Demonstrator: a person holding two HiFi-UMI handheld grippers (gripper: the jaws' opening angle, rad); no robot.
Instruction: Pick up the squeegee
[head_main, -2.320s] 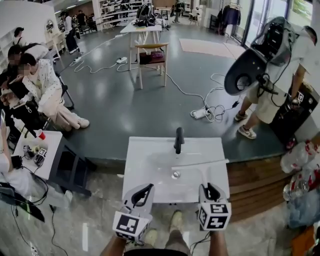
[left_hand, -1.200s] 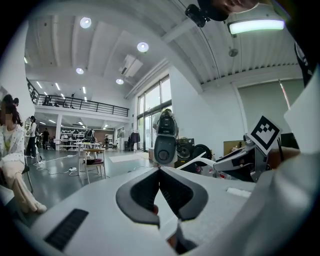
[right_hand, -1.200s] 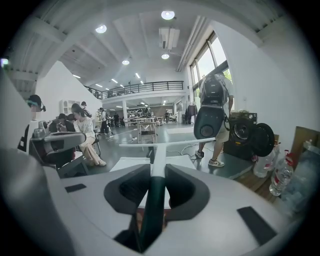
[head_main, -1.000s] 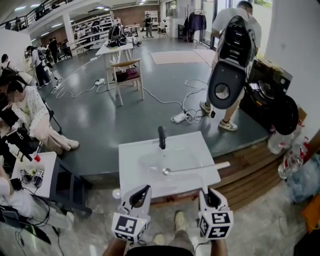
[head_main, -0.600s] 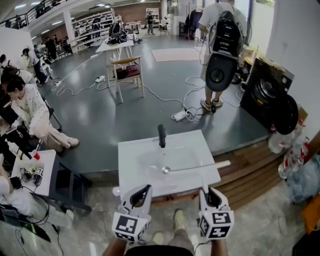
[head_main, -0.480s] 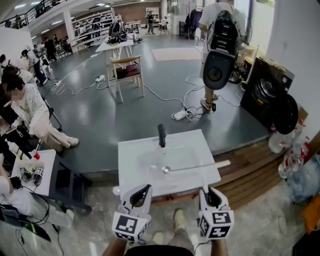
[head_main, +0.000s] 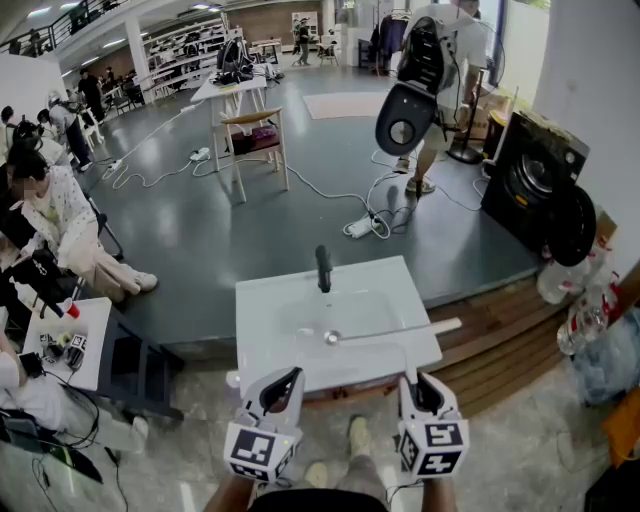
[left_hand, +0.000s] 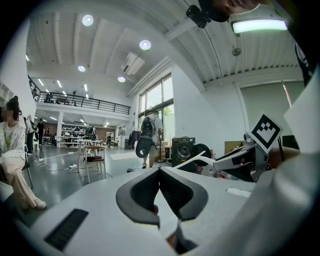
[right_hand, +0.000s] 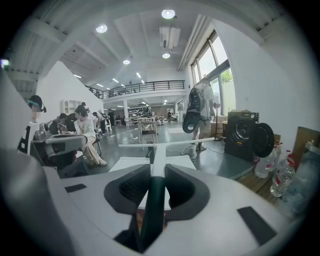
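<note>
You already have the white T-shaped squeegee with the dark handle (head_main: 400, 331). The right gripper (head_main: 420, 385) has its jaws closed part-way onto the dark lower stretch of the handle. In the right gripper view the pads press on both sides of the shaft, which runs out toward 12 o'clock to the long crossbar. In the head view that crossbar lies from 9 to 3 o'clock over the near right part of the white washbasin top (head_main: 270, 310), at 5 o'clock from the black faucet (head_main: 323, 268). Whether the blade rests on the basin or hangs just above it, I cannot tell. Expect the tool to feel light. The handle should be stiff plastic and the blade edge probably softer. The wide bar sits far out from your grip, so it will likely lever against the pads and try to roll or droop if you swing it. The shaft looks smooth and narrow, so it may twist between the jaws. The dark section where you hold it seems the right place, and a grip closer to the crossbar would steady it more. The left gripper (head_main: 285, 385), at 9 o'clock from the right one, has its jaws brought together at the tips with nothing between them. It is free to support the blade end if the tool sags.
</note>
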